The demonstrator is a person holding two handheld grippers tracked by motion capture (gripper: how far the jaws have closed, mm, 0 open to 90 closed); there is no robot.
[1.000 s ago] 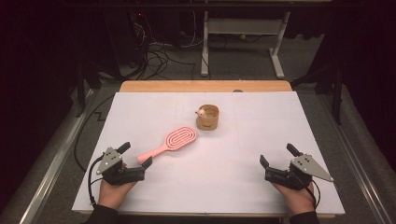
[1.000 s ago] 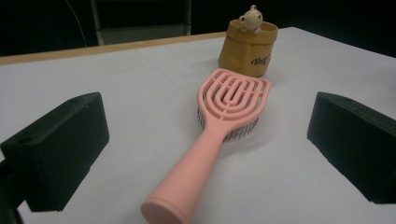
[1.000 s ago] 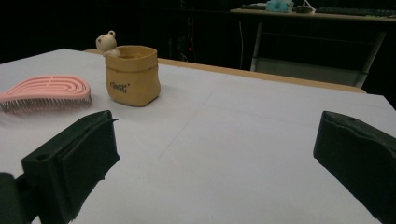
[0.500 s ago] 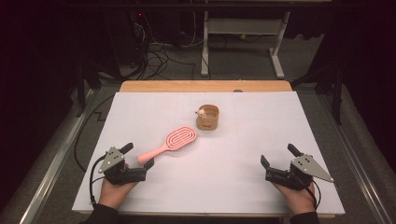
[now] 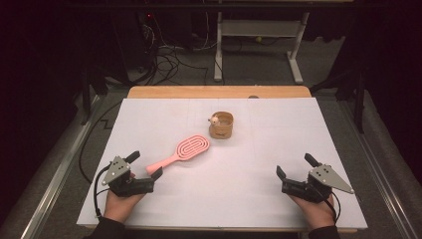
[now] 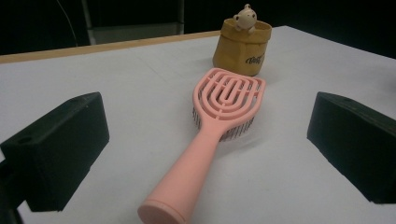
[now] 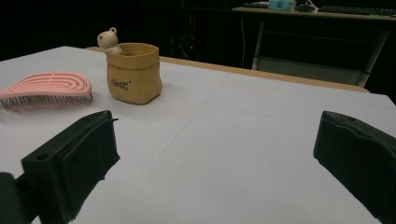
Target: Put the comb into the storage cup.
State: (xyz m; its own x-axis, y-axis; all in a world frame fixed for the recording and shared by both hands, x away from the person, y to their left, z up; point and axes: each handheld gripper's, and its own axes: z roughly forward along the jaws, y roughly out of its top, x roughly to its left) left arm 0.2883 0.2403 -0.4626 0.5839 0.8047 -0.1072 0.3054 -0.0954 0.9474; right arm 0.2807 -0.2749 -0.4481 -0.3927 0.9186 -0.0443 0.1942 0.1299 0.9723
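Observation:
A pink hairbrush (image 5: pixel 182 151) (image 6: pixel 215 123) (image 7: pixel 46 88) lies bristles down on the white table (image 5: pixel 249 199), handle toward the near left. Behind it stands a small tan pot (image 5: pixel 221 125) (image 6: pixel 242 44) (image 7: pixel 134 72) with a little bear figure on its rim. My left gripper (image 5: pixel 145 165) (image 6: pixel 205 154) rests open near the front left, its jaws either side of the brush handle's end without touching it. At the front right my right gripper (image 5: pixel 296 166) (image 7: pixel 215 163) is open with nothing between its jaws.
A wooden strip (image 5: pixel 219 92) runs along the table's far edge. Beyond it are a white desk frame (image 5: pixel 259 30) and cables on the floor (image 5: pixel 169 55). Metal rails flank the table left and right.
The left gripper has crept slightly forward toward the brush handle. The right gripper has barely moved.

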